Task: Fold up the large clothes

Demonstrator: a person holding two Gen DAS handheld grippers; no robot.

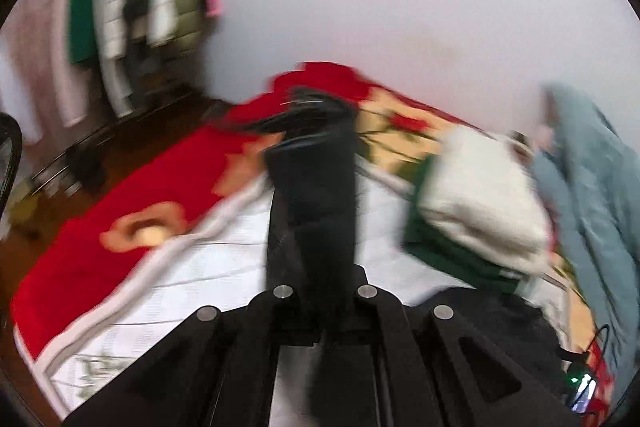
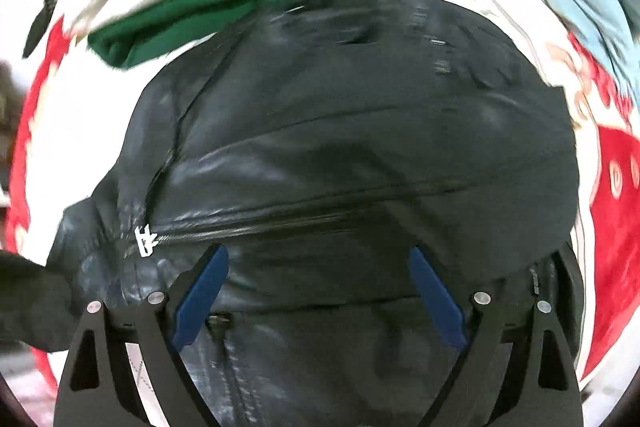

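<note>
A black leather jacket (image 2: 320,127) lies spread on the bed and fills the right wrist view; its silver zipper pull (image 2: 144,237) shows at the left. My right gripper (image 2: 318,255) hangs open just over it, pointing steeply down. Its blue pads (image 2: 200,299) stand wide apart with nothing pressed between them. In the blurred left wrist view, my left gripper (image 1: 316,267) is shut on a strip of the jacket's black cloth (image 1: 316,167), which rises up past the fingertips and hides them. More of the jacket (image 1: 480,311) lies low at the right.
A folded white and green pile (image 1: 480,203) (image 2: 200,11) sits beyond the jacket. A light blue garment (image 1: 592,187) lies at the right. The bed has a white quilted sheet (image 1: 200,267) and a red floral blanket (image 1: 140,187). A clothes rack (image 1: 132,7) stands far left.
</note>
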